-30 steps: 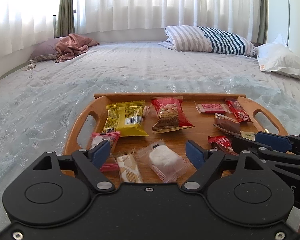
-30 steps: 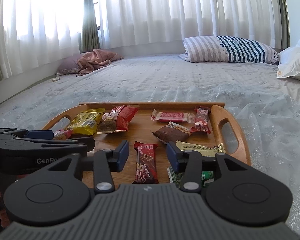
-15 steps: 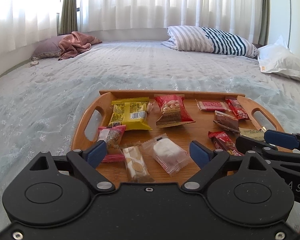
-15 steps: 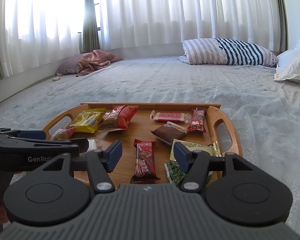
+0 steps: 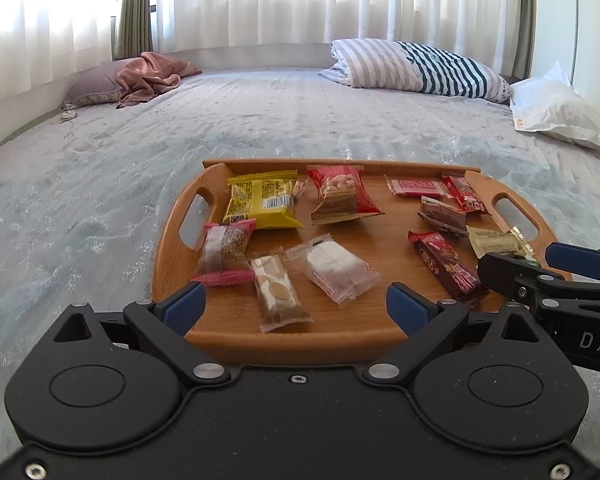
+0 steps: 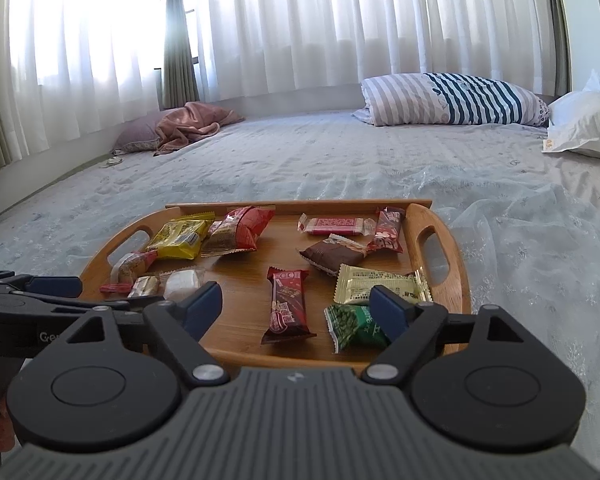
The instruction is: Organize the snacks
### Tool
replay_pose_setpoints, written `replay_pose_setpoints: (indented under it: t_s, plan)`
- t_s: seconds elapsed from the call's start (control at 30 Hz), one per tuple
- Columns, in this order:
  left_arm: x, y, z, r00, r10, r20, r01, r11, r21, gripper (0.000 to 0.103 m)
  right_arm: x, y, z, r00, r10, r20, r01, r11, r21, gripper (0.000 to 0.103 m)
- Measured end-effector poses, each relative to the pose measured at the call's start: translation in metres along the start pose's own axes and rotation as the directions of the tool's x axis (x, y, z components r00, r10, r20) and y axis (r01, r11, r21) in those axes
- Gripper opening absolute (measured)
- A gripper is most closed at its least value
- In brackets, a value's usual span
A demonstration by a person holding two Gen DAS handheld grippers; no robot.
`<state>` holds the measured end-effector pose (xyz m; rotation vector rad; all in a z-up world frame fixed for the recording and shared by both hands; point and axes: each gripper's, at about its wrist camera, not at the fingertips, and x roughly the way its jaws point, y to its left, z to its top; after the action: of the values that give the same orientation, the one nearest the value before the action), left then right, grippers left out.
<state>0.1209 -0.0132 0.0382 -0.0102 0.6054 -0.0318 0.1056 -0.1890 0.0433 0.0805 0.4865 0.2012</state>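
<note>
A wooden tray (image 5: 172, 256) (image 6: 460, 280) lies on the bed and holds several wrapped snacks. In the left wrist view: a yellow pack (image 5: 262, 204), a red peanut pack (image 5: 342, 194), a white cake (image 5: 332, 266), a nougat bar (image 5: 276, 288), a dark red bar (image 5: 446, 266). In the right wrist view: the same dark red bar (image 6: 288, 304), a green pack (image 6: 354, 326), a gold pack (image 6: 380, 284), a brown pack (image 6: 332, 256). My left gripper (image 5: 296, 306) is open and empty over the tray's near edge. My right gripper (image 6: 296, 308) is open and empty, with the dark red bar between its fingers' line of sight.
The tray rests on a pale blue bedspread (image 5: 80, 208). A striped pillow (image 5: 416, 66), a white pillow (image 5: 556, 112) and a pink blanket (image 5: 148, 76) lie at the far end under white curtains. The right gripper shows at the left view's right edge (image 5: 548, 276).
Both grippers have pulled back and risen a little, so more of the tray shows. The right gripper's fingers have opened wider. No snack has moved.
</note>
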Motion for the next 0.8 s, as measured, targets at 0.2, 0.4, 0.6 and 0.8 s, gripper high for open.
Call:
replay_pose_setpoints:
  t_s: [0.2, 0.4, 0.6, 0.8]
  plan:
    - [-0.009, 0.005, -0.009, 1.0, -0.012, -0.017, 0.012, 1.0, -0.013, 0.101, -0.008, 0.0, -0.007, 1.0, 0.002, -0.015, -0.002, 1.0, 0.006, 0.097]
    - [-0.015, 0.007, -0.019, 0.999, -0.014, -0.043, 0.014, 1.0, -0.013, 0.102, -0.014, 0.003, -0.016, 0.999, 0.012, -0.036, -0.013, 1.0, -0.013, 0.102]
    - [-0.021, 0.011, -0.03, 0.998, -0.016, -0.062, 0.015, 1.0, -0.024, 0.102, -0.021, 0.005, -0.028, 0.998, 0.01, -0.064, -0.012, 1.0, -0.024, 0.103]
    - [-0.025, 0.01, -0.042, 0.997, -0.01, -0.076, 0.009, 1.0, -0.014, 0.102, -0.024, 0.0, -0.041, 0.995, 0.001, -0.101, 0.0, 1.0, 0.007, 0.103]
